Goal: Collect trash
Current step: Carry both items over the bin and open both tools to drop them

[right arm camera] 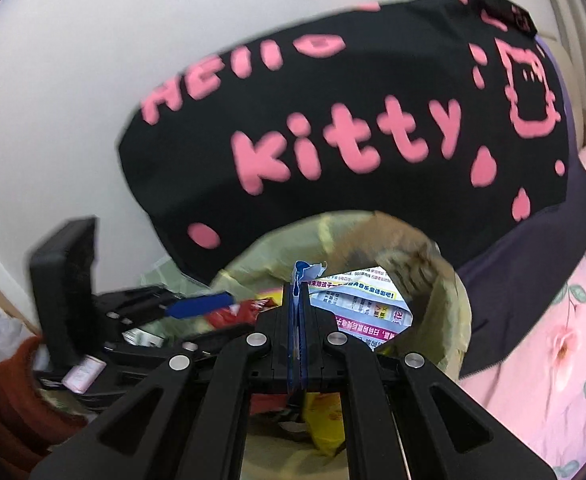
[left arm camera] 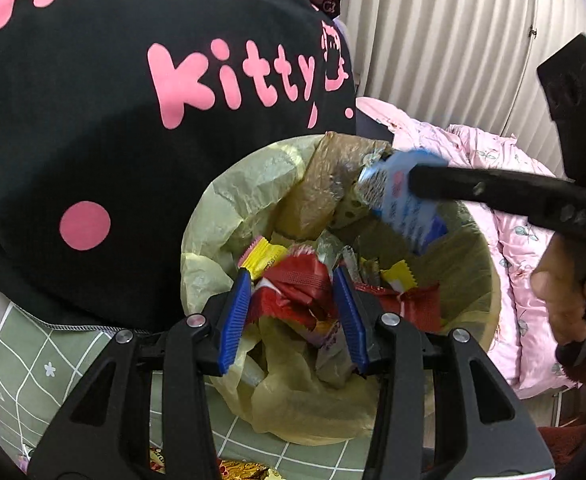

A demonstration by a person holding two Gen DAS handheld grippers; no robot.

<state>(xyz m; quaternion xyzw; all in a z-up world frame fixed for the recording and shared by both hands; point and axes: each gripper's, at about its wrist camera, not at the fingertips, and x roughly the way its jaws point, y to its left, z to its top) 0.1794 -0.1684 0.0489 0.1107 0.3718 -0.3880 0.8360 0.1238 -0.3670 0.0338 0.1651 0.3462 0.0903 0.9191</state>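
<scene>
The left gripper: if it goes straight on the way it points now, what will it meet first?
Most likely the red wrapper between the left gripper's blue pads, in the trash bin. Whether the wrapper is held or lying on the pile is unclear.

Thin crinkled plastic bin liner (left arm camera: 229, 196) holds glossy foil wrappers (left arm camera: 293, 280); matt black cloth (left arm camera: 93, 120) behind.
</scene>
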